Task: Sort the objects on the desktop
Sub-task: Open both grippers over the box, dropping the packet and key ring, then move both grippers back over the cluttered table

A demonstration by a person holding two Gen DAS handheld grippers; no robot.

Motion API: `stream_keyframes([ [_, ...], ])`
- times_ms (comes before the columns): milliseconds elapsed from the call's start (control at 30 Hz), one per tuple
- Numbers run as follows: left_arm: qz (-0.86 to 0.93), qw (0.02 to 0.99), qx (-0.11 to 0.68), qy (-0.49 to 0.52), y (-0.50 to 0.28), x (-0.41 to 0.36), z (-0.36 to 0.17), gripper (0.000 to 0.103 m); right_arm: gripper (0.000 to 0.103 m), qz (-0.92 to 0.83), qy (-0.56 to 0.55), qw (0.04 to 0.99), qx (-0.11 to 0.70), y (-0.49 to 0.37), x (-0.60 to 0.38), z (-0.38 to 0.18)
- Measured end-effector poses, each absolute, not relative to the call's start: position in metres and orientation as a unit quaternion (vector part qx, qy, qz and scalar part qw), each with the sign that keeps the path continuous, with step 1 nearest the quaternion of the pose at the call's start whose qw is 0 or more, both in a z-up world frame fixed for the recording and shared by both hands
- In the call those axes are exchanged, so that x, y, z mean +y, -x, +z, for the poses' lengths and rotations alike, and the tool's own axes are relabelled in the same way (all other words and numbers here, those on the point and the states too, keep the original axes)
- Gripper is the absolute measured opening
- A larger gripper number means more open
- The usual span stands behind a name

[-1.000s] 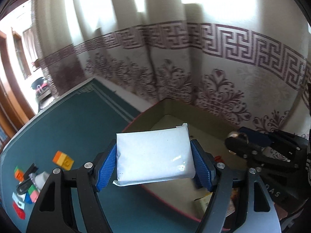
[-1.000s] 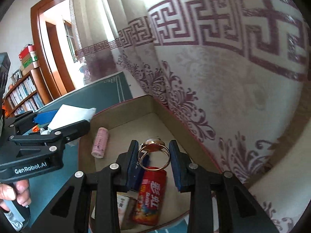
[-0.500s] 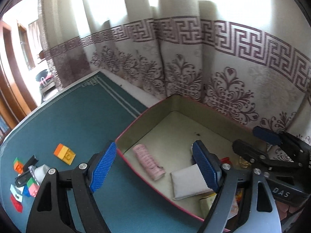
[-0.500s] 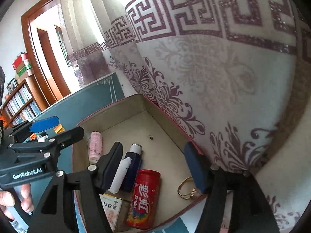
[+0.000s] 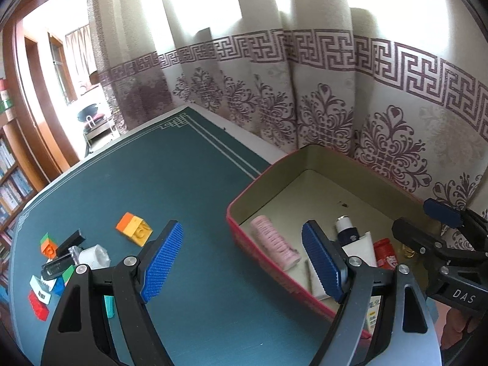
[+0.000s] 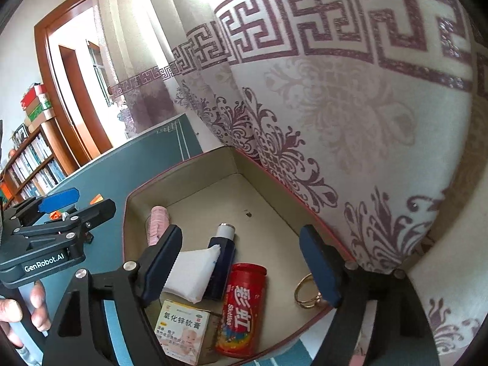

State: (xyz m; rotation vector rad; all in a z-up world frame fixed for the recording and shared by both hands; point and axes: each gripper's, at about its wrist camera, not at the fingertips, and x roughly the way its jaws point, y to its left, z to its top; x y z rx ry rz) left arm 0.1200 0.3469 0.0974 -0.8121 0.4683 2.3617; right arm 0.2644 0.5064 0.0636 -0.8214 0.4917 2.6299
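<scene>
In the box (image 6: 183,170), red can (image 6: 241,308) lengthwise toward the camera; left tongs (image 5: 244,262) wide, right tongs (image 6: 241,271) opening, both empty.

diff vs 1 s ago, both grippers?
Left gripper let go of the white packet; it now lies in the red box, and the view has swung toward the toy blocks. Right gripper dropped the gold ring by the box's right wall; its jaws are opening, nothing between them. Pink roll, Skittles can and blue bottle stayed put.
</scene>
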Motion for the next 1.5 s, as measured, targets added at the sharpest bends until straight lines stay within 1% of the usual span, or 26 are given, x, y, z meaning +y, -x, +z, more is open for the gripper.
stream_keyframes([
  [433,0.9,0.262,0.153,0.314,-0.105,0.308,0.095,0.084,0.083,0.93,0.289,0.154,0.167,-0.253,0.479,0.069],
  [700,0.912,0.214,0.126,0.327,-0.084,0.26,0.09,0.084,0.084,0.937,0.288,0.118,0.156,-0.227,0.446,0.076],
  [1000,0.924,0.135,0.088,0.347,-0.055,0.187,0.081,0.084,0.084,0.94,0.304,0.073,0.134,-0.198,0.403,0.074],
  [1500,0.927,-0.031,0.018,0.374,-0.021,0.037,0.055,0.083,0.085,0.935,0.338,0.014,0.103,-0.163,0.342,0.06],
])
